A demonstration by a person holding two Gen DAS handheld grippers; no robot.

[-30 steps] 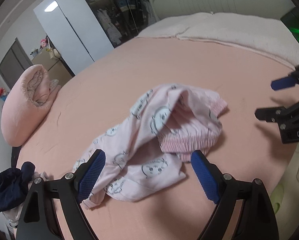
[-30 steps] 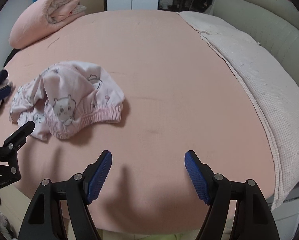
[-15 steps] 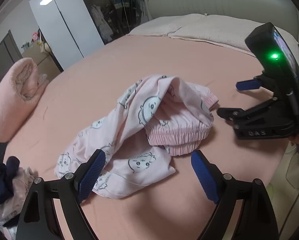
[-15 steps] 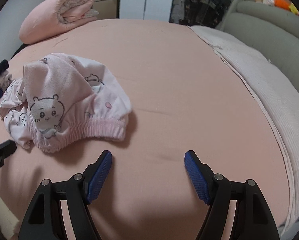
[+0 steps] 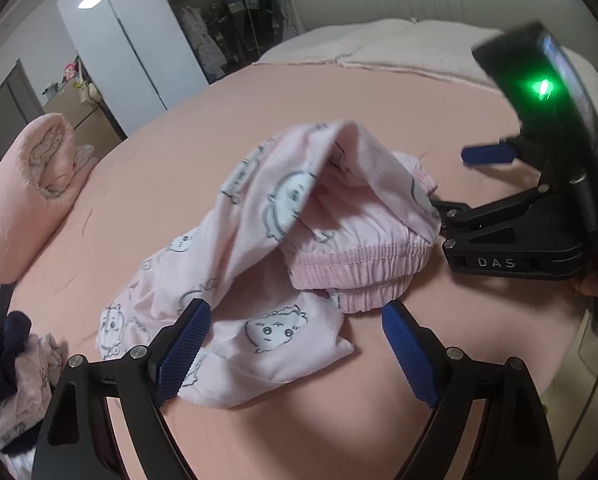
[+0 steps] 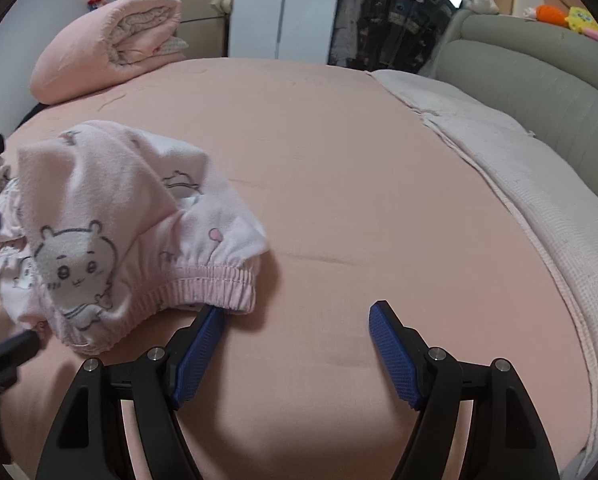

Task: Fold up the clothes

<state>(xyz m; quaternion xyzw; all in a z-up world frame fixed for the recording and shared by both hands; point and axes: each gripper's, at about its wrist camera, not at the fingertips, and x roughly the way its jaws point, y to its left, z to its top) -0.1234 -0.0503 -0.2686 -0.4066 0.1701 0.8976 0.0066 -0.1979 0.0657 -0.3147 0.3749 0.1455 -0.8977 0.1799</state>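
Item: pink pyjama trousers (image 5: pixel 283 248), printed with cartoon animal faces, elastic waistband (image 6: pixel 203 284).
Location: crumpled in a heap on the pink bed sheet (image 6: pixel 359 184), toward the near edge of the bed.
Progress: judged not begun; the garment is bunched, one leg draped over the waist section, no flat panel or crease visible. Spreading out, smoothing and every fold remain.
Left gripper (image 5: pixel 295 344): jaws wide apart, nothing clasped; one pad overlaps the trouser leg hem, contact uncertain.
Right gripper (image 6: pixel 295 336): jaws wide apart, empty; one pad just at the waistband edge, the other over bare sheet.
Further stock: a heap of dark and pale clothes (image 5: pixel 7 364) at the bed's edge, unfolded; rolled pink quilt (image 6: pixel 111 44) at the far corner.
Writing: "DAS" in pale letters on the right gripper's body, seen from the left wrist view. No garment label legible.
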